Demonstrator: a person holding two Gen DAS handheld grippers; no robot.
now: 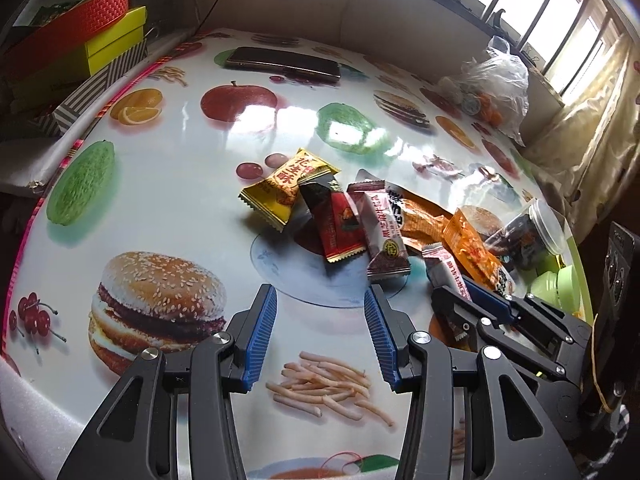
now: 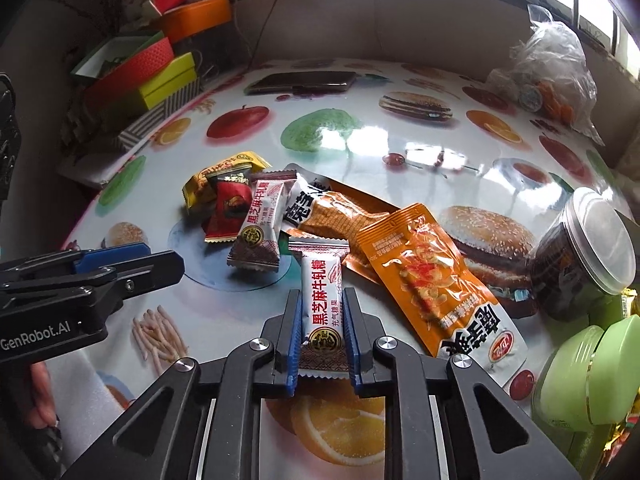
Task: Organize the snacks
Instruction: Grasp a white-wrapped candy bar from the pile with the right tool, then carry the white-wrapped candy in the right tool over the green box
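Right hand-held gripper (image 2: 322, 330) is pinching a black-sesame nougat bar (image 2: 325, 304) near the bench (image 2: 400, 152) edge, prob. to lift it from the snack pile. Left hand-held gripper (image 1: 320, 328) is hovering spread w/ nothing between, just left.

Barred window (image 1: 532, 12) – bright daylight, beige wall (image 2: 420, 28), glossy food-print table (image 1: 168, 152), curtain (image 1: 592, 120)

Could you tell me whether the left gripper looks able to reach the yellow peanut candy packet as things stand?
Probably yes. The left gripper is open and empty, the yellow packet lies ahead of it, and only bare tabletop lies between. The red packet leans against its right side.
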